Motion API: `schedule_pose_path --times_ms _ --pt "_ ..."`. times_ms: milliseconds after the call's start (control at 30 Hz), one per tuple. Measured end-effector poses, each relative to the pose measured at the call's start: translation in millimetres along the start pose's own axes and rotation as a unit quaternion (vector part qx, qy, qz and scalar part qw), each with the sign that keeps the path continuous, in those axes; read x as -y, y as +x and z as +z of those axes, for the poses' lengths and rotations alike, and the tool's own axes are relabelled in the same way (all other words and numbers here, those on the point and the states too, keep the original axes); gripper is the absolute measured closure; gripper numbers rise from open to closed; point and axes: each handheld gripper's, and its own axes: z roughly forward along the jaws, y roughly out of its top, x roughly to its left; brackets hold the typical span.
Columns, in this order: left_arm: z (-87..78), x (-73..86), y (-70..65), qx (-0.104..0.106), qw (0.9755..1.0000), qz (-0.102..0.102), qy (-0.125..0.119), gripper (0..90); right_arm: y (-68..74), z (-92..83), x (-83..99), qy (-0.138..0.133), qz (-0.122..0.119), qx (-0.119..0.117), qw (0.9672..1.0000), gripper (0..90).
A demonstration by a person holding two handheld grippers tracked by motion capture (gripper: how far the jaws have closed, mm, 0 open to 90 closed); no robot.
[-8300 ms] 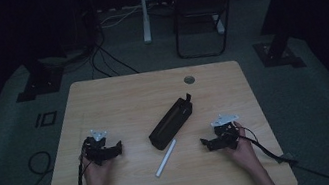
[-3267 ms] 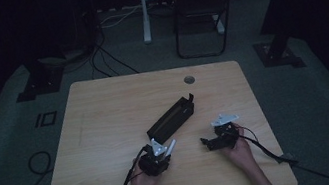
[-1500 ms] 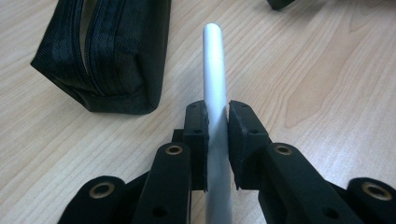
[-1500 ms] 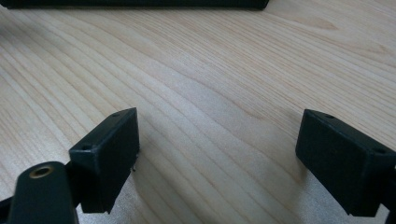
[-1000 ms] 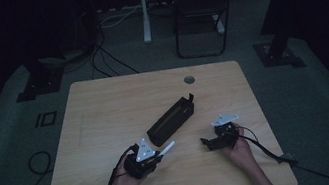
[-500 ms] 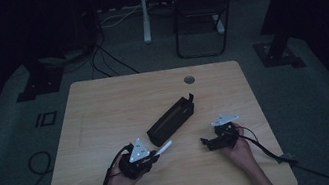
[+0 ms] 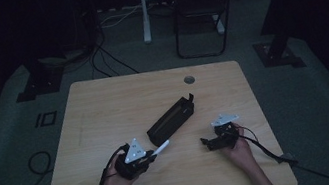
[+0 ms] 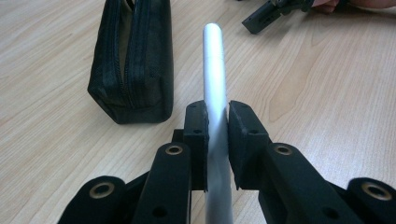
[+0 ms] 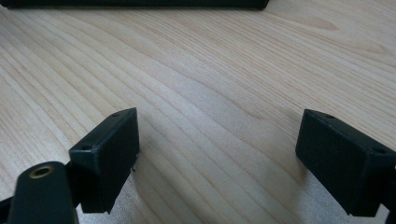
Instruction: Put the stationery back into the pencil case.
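— While the left gripper (image 8: 217, 123) sits at the near left of the table (image 7: 104, 107), what are its jaws doing?

— They are pinched on a silver pen (image 8: 215, 84). From the left gripper view the two black pads press against the barrel from both sides, and the pen runs straight out ahead between them, its far end above the wood.

— Where is that in the high view?

— The left gripper (image 7: 149, 157) is near the front edge, left of centre, in the person's left hand (image 7: 116, 181). The pen (image 7: 161, 147) sticks out from it to the right and slightly away, its tip just beside the near end of the black pencil case (image 7: 170, 121); I cannot tell whether they touch.

— And the case?

— It lies about mid-table, slanted, its near end towards the left gripper and its far end up to the right. In the left gripper view the pencil case (image 8: 130, 65) is left of the pen, with its zip showing along the top.

— The other hand?

— The right gripper (image 7: 206, 142) rests at the near right, well apart from the pen. In its own view the right gripper (image 9: 219, 154) has its jaws spread wide with only bare wood between them.
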Motion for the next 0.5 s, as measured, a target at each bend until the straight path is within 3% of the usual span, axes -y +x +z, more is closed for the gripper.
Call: schedule_pose_path --times_ms 500 --pt "-5.5 1.3 3.9 -0.012 0.9999 -0.008 -0.001 78.9 0.0 0.0 0.0 0.000 0.000 0.000 1.0000 13.0"
